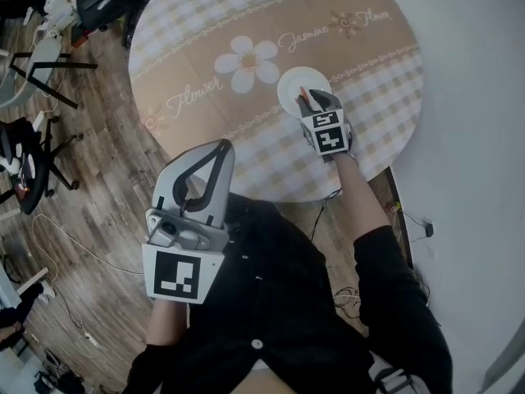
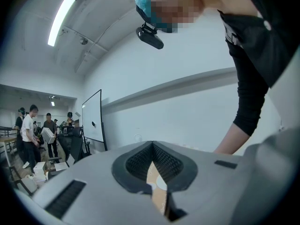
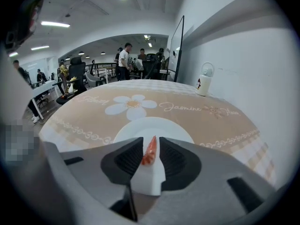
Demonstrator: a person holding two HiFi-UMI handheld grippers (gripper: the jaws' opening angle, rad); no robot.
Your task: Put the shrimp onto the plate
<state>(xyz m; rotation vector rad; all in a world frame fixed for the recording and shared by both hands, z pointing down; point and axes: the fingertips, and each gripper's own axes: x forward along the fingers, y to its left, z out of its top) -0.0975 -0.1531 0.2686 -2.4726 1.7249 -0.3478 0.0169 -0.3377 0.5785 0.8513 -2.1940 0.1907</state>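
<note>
Left gripper (image 1: 220, 150) hung shut, empty; right gripper (image 3: 150, 142) pinched the shrimp (image 3: 150, 153) above the plate (image 3: 138, 126) — light, slippery, probably soft, best held mid-body.

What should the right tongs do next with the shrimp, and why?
Probably ease the right tongs a little lower, then open them. The shrimp is pinched between them just over the white plate, so a short drop should land it there.
</note>
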